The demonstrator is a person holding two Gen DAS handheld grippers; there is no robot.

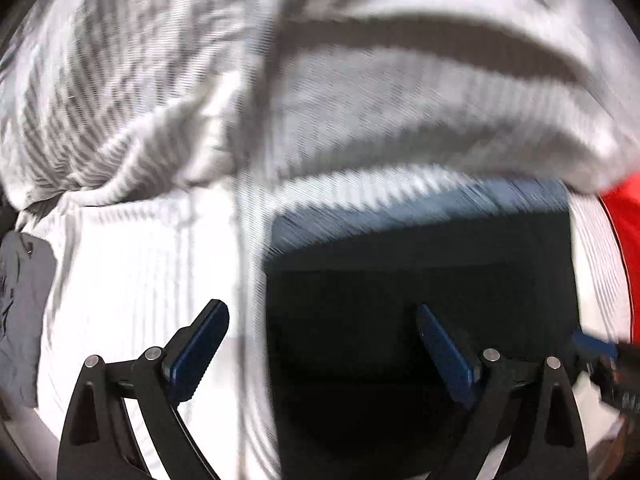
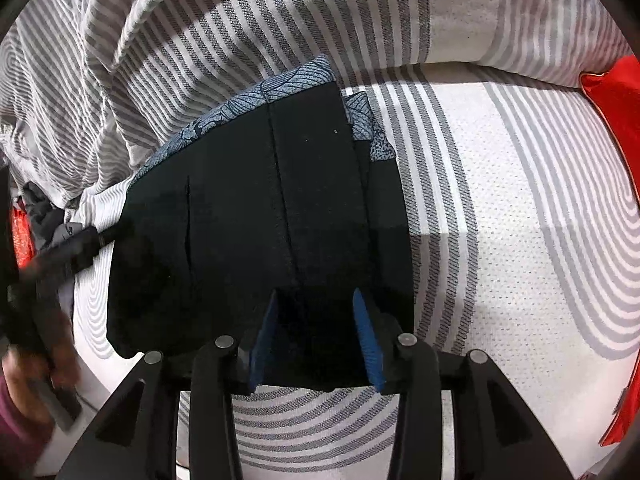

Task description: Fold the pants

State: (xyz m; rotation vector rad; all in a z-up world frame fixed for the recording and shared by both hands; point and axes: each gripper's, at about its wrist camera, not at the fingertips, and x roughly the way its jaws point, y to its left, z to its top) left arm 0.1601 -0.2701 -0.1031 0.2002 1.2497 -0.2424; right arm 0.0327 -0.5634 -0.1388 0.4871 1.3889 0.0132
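The black pants [image 2: 256, 216] lie folded flat on a striped bed sheet [image 2: 520, 208], on top of a blue patterned garment [image 2: 280, 88]. My right gripper [image 2: 316, 312] hovers over the near edge of the pants, jaws apart with black cloth between them, not closed on it. In the blurred left wrist view the pants [image 1: 420, 300] fill the lower right. My left gripper [image 1: 320, 324] is wide open and empty, straddling the pants' left edge. It also shows in the right wrist view [image 2: 72, 248] at the pants' left side.
A rumpled striped duvet [image 2: 120, 60] is bunched behind and left of the pants. A red pillow [image 2: 616, 96] lies at the right edge. A grey garment [image 1: 24, 304] lies at the far left. Bare sheet lies to the right of the pants.
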